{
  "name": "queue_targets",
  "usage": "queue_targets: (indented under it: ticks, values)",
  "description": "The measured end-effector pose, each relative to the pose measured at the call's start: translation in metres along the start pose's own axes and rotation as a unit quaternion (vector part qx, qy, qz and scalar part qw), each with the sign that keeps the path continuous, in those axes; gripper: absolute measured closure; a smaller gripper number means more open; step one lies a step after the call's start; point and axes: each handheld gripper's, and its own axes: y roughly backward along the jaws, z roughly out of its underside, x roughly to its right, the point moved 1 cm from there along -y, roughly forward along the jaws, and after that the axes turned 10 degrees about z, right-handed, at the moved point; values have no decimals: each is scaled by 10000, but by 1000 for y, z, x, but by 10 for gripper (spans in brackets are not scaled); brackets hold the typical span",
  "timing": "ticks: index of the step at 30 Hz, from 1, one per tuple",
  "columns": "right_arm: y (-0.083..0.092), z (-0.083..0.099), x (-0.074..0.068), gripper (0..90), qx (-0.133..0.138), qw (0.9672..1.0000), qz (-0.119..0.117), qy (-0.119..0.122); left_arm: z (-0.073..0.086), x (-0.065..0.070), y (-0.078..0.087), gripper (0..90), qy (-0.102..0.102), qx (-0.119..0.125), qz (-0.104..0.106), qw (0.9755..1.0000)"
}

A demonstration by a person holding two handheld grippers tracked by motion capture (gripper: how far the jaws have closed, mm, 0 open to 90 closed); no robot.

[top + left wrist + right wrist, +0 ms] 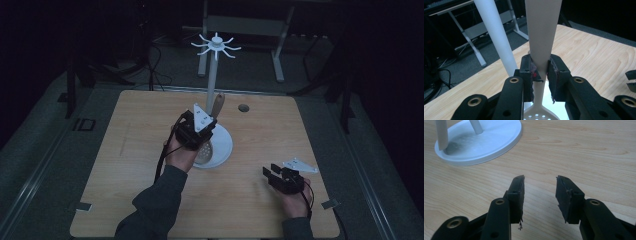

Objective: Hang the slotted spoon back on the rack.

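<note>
A slotted spoon with a pale wooden handle (218,102) and a perforated white head (205,150) stands nearly upright over the round base (224,145) of a white hook stand (212,75). My left gripper (200,131) is shut on the spoon's narrow neck (541,67), with the handle rising beyond the jaws and the head (539,113) toward the camera. The stand's pole (496,32) is just to the left of the jaws. Near the table's front right, my right gripper (270,175) rests low, its jaws open and empty (540,181), and points toward the base (486,142).
The stand's top carries a ring of several empty hooks (216,46). A small round hole (243,107) sits in the wooden tabletop (140,150) behind the stand. Tape marks lie at the front corners (82,206). Metal frame legs (277,60) and cables stand on the dark floor beyond.
</note>
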Motion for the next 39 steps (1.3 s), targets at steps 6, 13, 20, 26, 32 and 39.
queue_targets:
  ticks: [6, 13, 20, 26, 32, 39]
  values:
    - [0, 0, 0, 584, 1, 10000, -1, 5, -3, 0, 1, 752, 52, 103, -62, 9999]
    - [-1, 0, -1, 584, -12, 10000, -10, 18, -7, -2, 3, 752, 150, 211, -101, 9996]
    - [0, 0, -1, 583, -11, 10000, -5, 0, -11, -3, 6, 752, 203, 319, -198, 9991]
    - [-1, 1, 0, 582, 2, 10000, 0, -1, -14, -5, 8, 752, 357, 440, -286, 9980]
    - [-1, 1, -1, 581, -2, 10000, -2, -15, -20, -5, 12, 752, 405, 547, -369, 9970]
    - [-1, 1, 0, 581, -6, 10000, -4, -13, -27, -6, 14, 752, 432, 620, -513, 9958]
